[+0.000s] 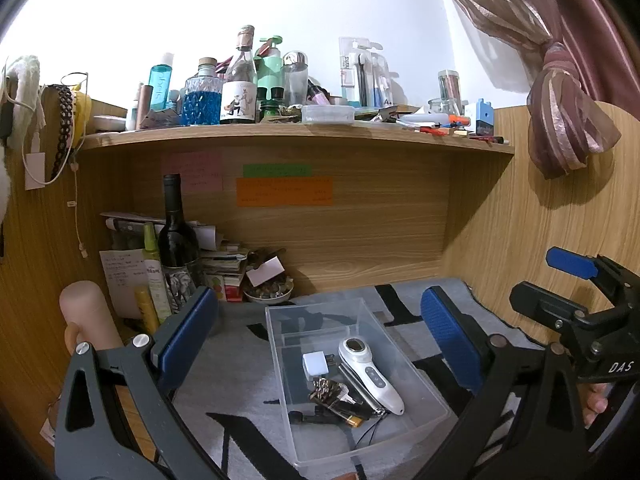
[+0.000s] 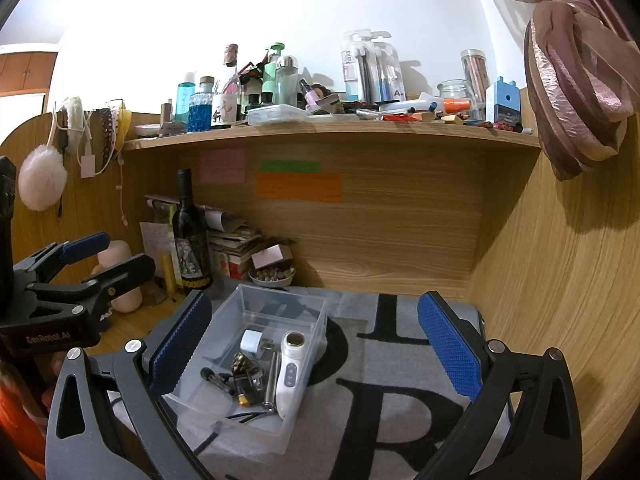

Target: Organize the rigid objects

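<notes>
A clear plastic box [image 1: 416, 372] [image 2: 316, 320] rests on a grey mat printed with black letters. Inside lie a white handheld device [image 1: 370, 374] [image 2: 290, 372], a white charger plug [image 1: 315, 364] [image 2: 251, 342], a dark metal clip [image 1: 326, 390] [image 2: 244, 364], a silver tool and thin black cables. My left gripper [image 1: 320, 336] hangs open above the box, nothing between its blue pads. My right gripper [image 2: 316, 344] is open too, its left finger over the box's left wall. Each gripper shows at the edge of the other's view, the right [image 1: 560, 284] and the left [image 2: 108, 256].
A dark wine bottle [image 1: 176, 240] [image 2: 192, 240], slim tubes, stacked papers and a small bowl of stones [image 1: 268, 292] [image 2: 272, 276] crowd the back left corner. A crowded wooden shelf [image 1: 296, 136] [image 2: 332, 128] overhangs the desk. Wood panels close in both sides; a tied curtain [image 1: 568, 120] hangs right.
</notes>
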Action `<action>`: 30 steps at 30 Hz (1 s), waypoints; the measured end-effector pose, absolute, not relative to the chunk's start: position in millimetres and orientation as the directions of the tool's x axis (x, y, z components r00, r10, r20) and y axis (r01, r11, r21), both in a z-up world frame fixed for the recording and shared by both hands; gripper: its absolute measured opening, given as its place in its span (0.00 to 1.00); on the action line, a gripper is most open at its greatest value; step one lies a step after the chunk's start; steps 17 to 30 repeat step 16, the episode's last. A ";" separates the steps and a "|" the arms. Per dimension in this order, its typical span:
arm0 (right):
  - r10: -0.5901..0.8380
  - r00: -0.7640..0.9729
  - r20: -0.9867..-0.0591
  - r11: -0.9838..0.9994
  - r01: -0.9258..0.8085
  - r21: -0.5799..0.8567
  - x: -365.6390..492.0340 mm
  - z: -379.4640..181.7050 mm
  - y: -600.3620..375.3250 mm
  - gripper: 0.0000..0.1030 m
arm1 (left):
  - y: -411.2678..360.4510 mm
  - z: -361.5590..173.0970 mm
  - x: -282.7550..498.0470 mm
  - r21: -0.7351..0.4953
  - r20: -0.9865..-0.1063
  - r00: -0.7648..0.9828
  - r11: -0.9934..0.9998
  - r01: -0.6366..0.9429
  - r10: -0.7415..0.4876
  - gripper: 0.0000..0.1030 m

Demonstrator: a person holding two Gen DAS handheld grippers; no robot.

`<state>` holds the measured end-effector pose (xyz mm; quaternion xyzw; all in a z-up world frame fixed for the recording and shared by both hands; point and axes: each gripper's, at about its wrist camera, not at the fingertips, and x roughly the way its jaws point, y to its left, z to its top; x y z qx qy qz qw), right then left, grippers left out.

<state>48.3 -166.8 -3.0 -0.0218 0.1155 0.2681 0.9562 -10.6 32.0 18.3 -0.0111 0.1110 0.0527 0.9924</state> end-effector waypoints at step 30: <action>0.527 0.813 -0.247 0.839 -0.544 0.000 52.2 -6.7 -165.8 1.00 | 36.3 15.3 -4.2 -0.041 -0.258 0.963 0.995 -0.095 0.081 1.00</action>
